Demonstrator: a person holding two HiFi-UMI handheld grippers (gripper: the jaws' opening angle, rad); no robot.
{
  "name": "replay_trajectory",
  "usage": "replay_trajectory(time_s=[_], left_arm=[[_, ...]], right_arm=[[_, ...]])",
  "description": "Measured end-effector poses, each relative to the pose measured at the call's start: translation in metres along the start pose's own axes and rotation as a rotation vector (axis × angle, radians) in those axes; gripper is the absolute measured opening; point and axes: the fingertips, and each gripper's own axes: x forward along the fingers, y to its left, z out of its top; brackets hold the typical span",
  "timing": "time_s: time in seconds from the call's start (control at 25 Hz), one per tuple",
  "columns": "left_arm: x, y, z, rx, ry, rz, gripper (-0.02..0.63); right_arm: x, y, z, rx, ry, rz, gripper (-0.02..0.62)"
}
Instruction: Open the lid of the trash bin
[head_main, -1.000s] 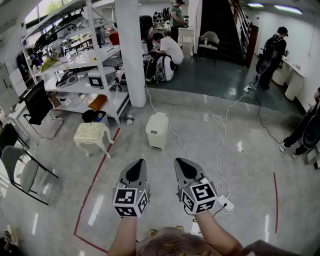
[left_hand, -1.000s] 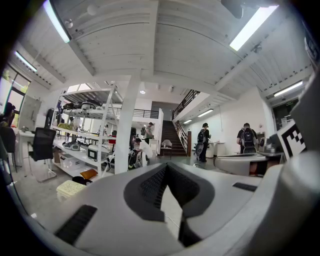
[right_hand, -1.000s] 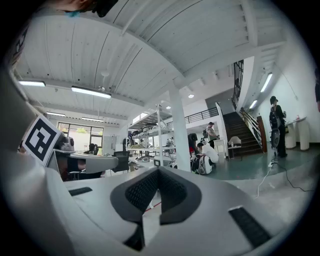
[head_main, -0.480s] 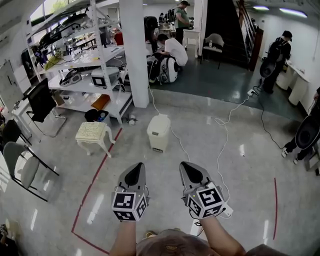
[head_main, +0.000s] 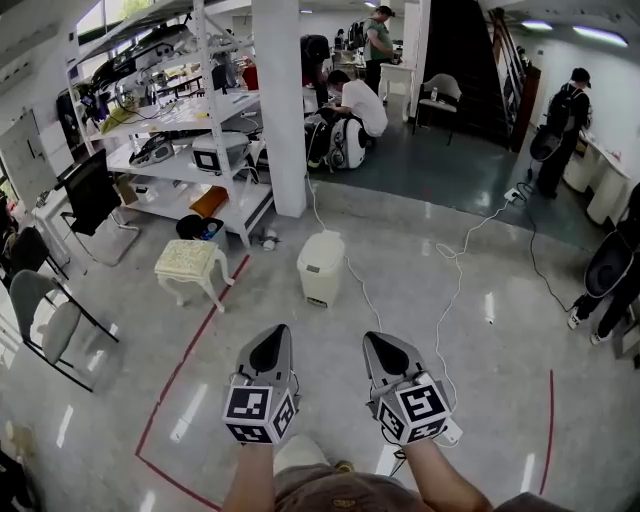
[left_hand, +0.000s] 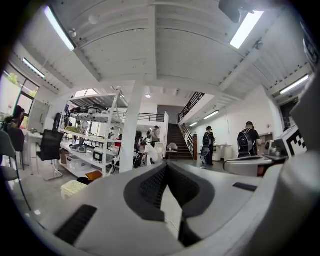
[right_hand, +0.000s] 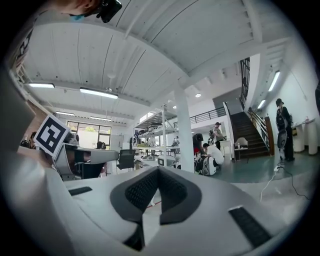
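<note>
The white trash bin (head_main: 321, 267) stands on the glossy floor ahead of me, in front of the white column, with its lid down. In the head view my left gripper (head_main: 269, 340) and right gripper (head_main: 377, 346) are held side by side low in the picture, well short of the bin and pointing toward it. Both are shut with nothing between the jaws. In the left gripper view the left gripper (left_hand: 166, 165) has its pads meeting at the tip, and the right gripper (right_hand: 158, 170) looks the same in its own view. The bin is hidden behind the jaws in both.
A cream stool (head_main: 190, 262) stands left of the bin, beside metal shelving (head_main: 170, 150) and the column (head_main: 280, 110). A white cable (head_main: 452, 285) runs across the floor to a power strip (head_main: 448, 432). Red tape (head_main: 190, 350) marks the floor. Chairs (head_main: 50, 320) stand at the left; people are far back.
The view has crept forward, so the bin and stool sit slightly lower and nearer. Both grippers keep their pose, shut and side by side.
</note>
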Motion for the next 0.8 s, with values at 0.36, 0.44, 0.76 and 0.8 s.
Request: replay_trajectory(time_s=[0.36,0.44,0.76,0.8], left_arm=[[0.031,-0.002,-0.002,0.026,0.002,-0.041,0.000],[0.039,0.001,-0.004,0.021,0.000,-0.039,0.000],[0.069,0.022,-0.008,0.014,0.010,-0.042,0.000],[0.075,0.026,-0.008,0.016,0.012,-0.042,0.000]], right_arm=[[0.019,-0.017,-0.008,0.004,0.011,-0.004,0.026],[0.025,-0.021,-0.011,0.005,0.016,-0.007,0.026],[0.059,-0.031,-0.011,0.005,0.022,0.003,0.028],[0.064,-0.032,-0.011,0.005,0.020,0.006,0.027]])
